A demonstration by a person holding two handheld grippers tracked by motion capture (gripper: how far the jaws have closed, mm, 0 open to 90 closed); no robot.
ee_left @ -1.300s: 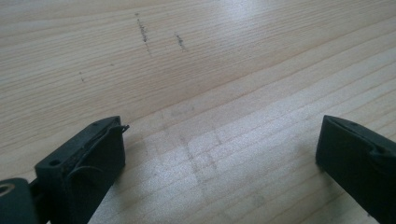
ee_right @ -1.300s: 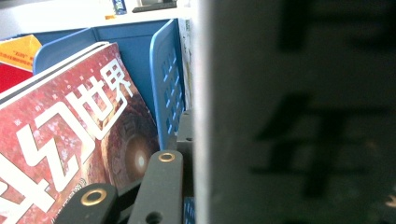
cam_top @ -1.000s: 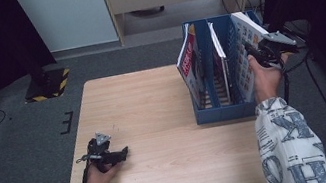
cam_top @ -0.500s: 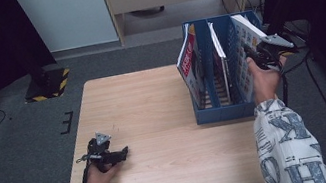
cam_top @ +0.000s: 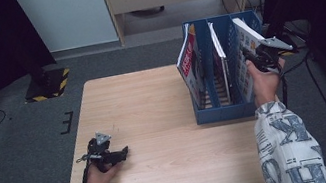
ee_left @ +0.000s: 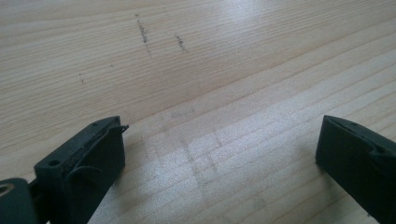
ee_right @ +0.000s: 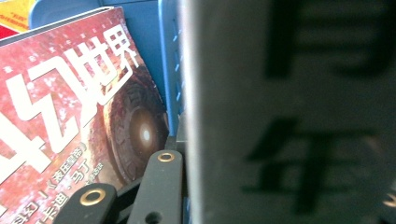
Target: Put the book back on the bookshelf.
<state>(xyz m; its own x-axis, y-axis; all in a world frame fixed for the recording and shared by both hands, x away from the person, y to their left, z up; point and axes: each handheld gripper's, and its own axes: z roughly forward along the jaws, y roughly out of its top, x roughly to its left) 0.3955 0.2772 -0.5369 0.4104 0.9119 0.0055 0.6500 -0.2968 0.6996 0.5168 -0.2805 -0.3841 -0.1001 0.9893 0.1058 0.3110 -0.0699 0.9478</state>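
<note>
Compared against the frames from one second and half a second back, almost nothing moves: the right gripper stays at the magazine in the rightmost compartment of the blue file rack, right of centre in the high view, its position shifting only a touch lower and closer to the cover. Judgement: the grasp is being settled rather than the magazine carried, so lifting it out or seating it is not yet under way. In the right gripper view the pale cover with large dark characters sits hard against the lens, with a black jaw link at lower centre beside it; the jaws appear closed on that cover's edge, though the contact itself is too blurred to confirm. The left gripper is unchanged, resting on the wooden table at lower left of the high view, jaws spread wide with bare wood between them, holding nothing. Count: one rack with three compartments; three magazines, one per compartment, including a red-covered one at left of the right gripper view; two grippers; one table.
</note>
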